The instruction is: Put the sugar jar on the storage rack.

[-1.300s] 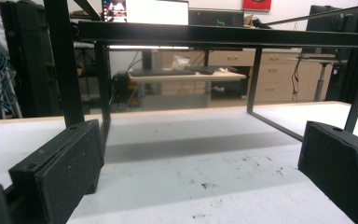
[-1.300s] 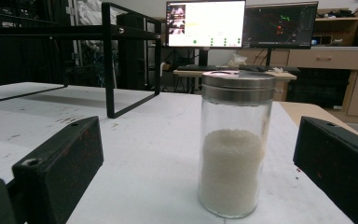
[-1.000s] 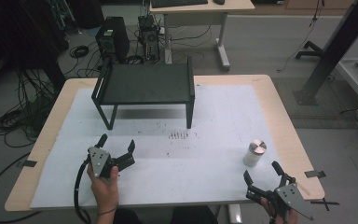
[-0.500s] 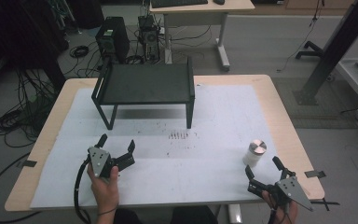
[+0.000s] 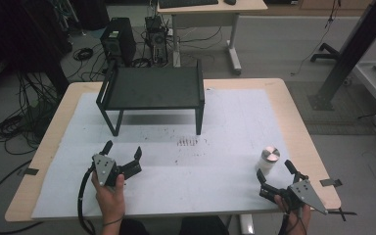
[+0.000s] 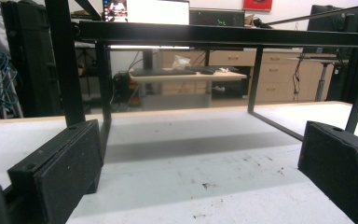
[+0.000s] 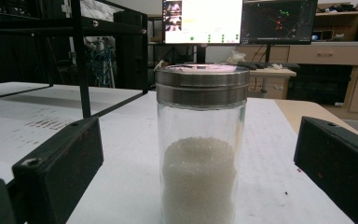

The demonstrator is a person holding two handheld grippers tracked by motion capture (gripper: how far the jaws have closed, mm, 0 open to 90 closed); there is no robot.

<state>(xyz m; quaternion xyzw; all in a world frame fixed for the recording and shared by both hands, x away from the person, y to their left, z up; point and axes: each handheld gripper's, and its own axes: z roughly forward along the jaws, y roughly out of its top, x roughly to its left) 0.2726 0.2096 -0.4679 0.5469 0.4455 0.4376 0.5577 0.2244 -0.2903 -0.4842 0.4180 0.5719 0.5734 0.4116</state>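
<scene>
Reaching for the jar [image 7: 199,144], which stood upright near the bench's [image 5: 235,122] right front corner, the right tool [image 5: 275,170] gaped wide just short of it; next, likely advance and clamp. Left tool [image 5: 122,151] lay released.

High view – fixed above person's side, looks forward and down over whole table [image 5: 274,98]. Left gripper view – rides low near tabletop, faces black stand [image 6: 214,35] from some way off. Right gripper view – also low, very close to glass jar [image 7: 199,144] (jar centred between jaws). Shared: stand [image 5: 152,88] in all three; jar [image 5: 269,159] in high and right views.
</scene>
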